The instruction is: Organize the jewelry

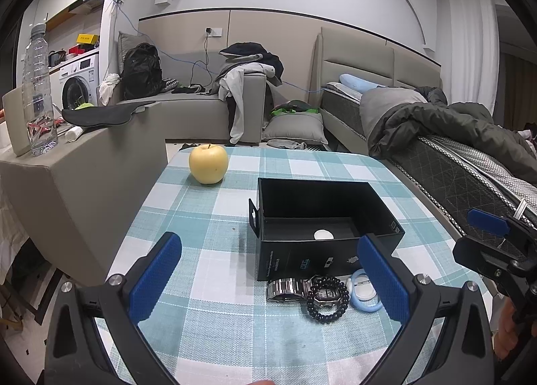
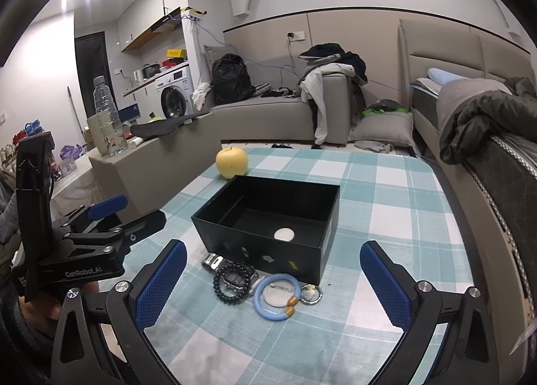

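Observation:
An open black box (image 1: 322, 217) (image 2: 268, 217) stands on the checked tablecloth, with a white disc (image 2: 284, 234) on its floor. In front of it lie a steel watch (image 1: 285, 289) (image 2: 235, 279), a black bead bracelet (image 1: 327, 299) (image 2: 223, 287), a light blue ring bracelet (image 1: 364, 296) (image 2: 275, 297) and a small metal ring with a charm (image 2: 310, 293). My left gripper (image 1: 268, 271) is open and empty, just short of the jewelry. My right gripper (image 2: 273, 274) is open and empty, above the jewelry. Each gripper shows at the edge of the other's view.
A yellow apple (image 1: 208, 163) (image 2: 231, 162) sits at the table's far left. A grey sofa arm (image 1: 77, 177) with a water bottle (image 1: 38, 90) stands left of the table. A bed (image 1: 470, 157) runs along the right.

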